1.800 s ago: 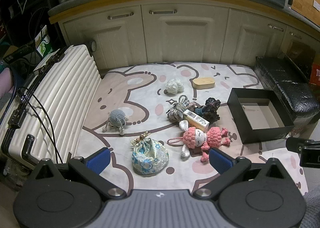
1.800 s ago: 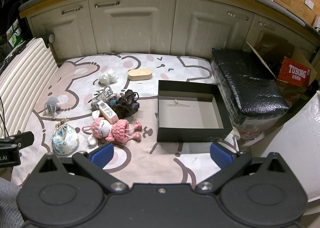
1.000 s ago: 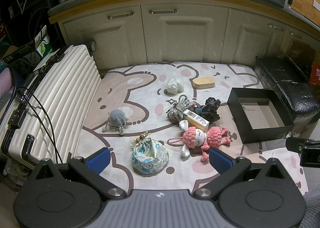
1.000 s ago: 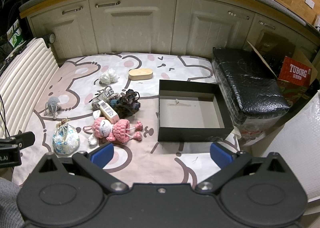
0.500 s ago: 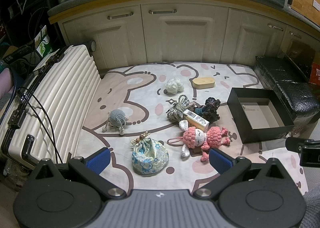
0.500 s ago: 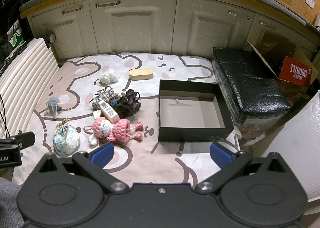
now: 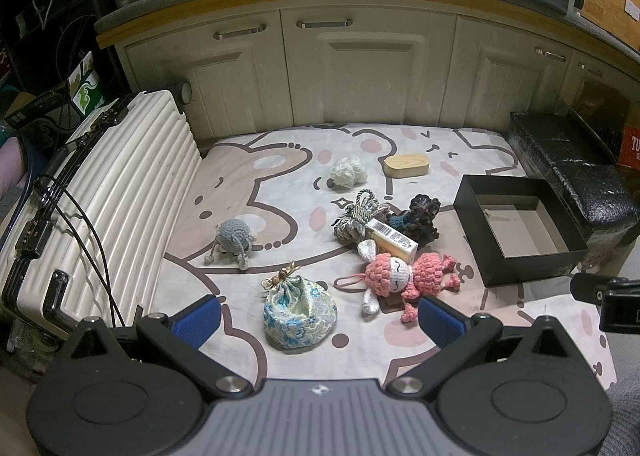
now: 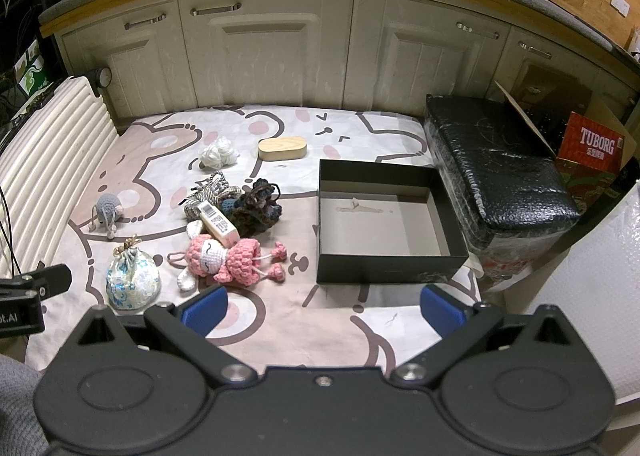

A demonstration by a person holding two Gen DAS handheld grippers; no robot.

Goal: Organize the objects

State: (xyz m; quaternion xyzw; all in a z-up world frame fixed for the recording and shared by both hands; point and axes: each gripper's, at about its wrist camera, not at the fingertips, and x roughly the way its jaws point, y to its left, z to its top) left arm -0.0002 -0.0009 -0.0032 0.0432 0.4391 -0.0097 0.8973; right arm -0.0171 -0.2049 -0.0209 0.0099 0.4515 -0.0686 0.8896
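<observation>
Small objects lie on a cartoon-print mat: a pink crochet doll (image 7: 400,276) (image 8: 224,256), a floral drawstring pouch (image 7: 299,308) (image 8: 132,280), a grey crochet toy (image 7: 234,236) (image 8: 107,208), a barcode carton (image 7: 391,241) (image 8: 218,222), a striped rope bundle (image 7: 354,216), dark yarn (image 7: 418,216) (image 8: 258,206), a white yarn ball (image 7: 348,172) (image 8: 218,152) and a wooden oval box (image 7: 406,165) (image 8: 282,147). An open black box (image 7: 520,228) (image 8: 384,224) stands right of them. My left gripper (image 7: 316,318) is open and empty near the pouch. My right gripper (image 8: 322,308) is open and empty before the black box.
A cream ribbed suitcase (image 7: 100,192) lies along the mat's left edge with cables over it. A black wrapped bundle (image 8: 496,160) sits right of the black box, a red Tuborg carton (image 8: 592,148) behind it. Cabinet doors (image 8: 280,52) close off the back.
The right wrist view has drifted very slightly; the left view is unchanged. Both grippers stay open and no object has moved.
</observation>
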